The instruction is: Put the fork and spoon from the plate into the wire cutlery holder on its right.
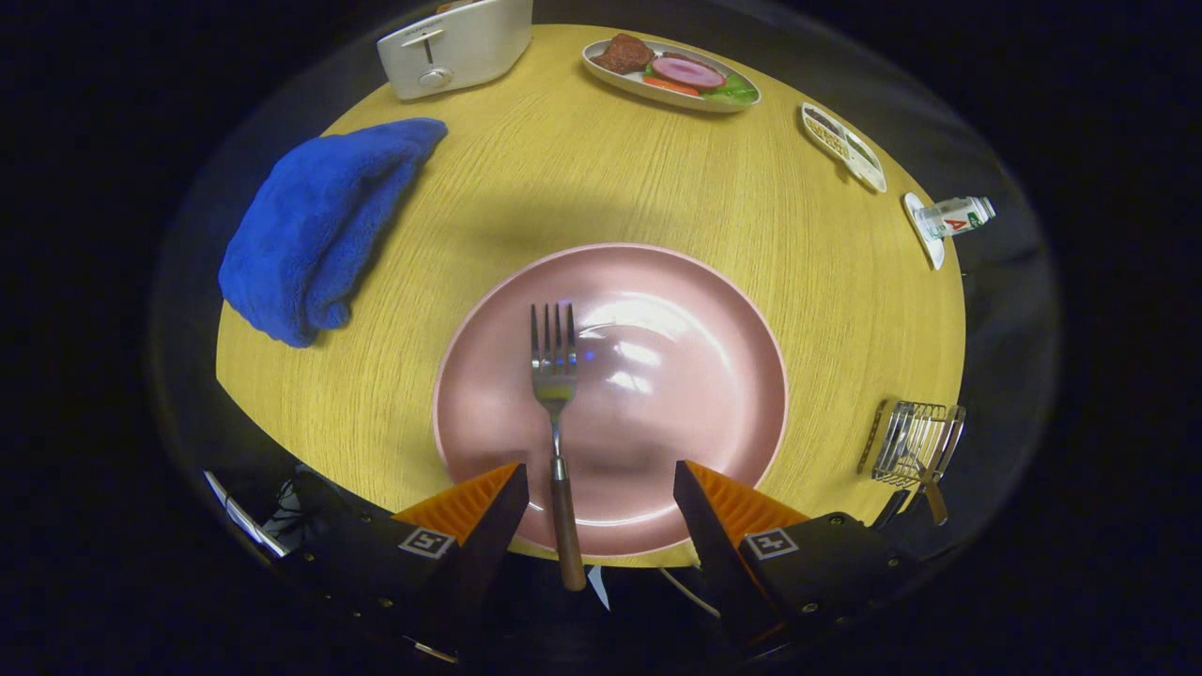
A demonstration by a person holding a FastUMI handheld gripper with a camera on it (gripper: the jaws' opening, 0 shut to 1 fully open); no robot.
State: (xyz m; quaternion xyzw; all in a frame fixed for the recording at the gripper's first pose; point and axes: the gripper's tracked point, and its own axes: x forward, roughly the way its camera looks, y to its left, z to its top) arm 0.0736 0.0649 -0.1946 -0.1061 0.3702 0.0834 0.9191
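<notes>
- The tool (601,483) is spread wide, its two orange fingers (474,498) over the near edge of the pink plate (695,422) and holding nothing.
- The fork (556,413) lies on the plate, tines pointing away, and its brown handle reaches back over the near rim, between the fingers and close to the left one. I cannot tell if that finger touches it.
- The wire cutlery holder (913,443) stands on the desk (582,178) to the right of the plate, well apart from it; a piece of cutlery with a brown handle seems to be in it already.
- A blue towel (319,225) lies to the left beyond the plate.
- At the far edge stand a white toaster (455,45) and an oval dish with food (671,73).
- A small bottle (953,218) lies on a saucer at the far right.
</notes>
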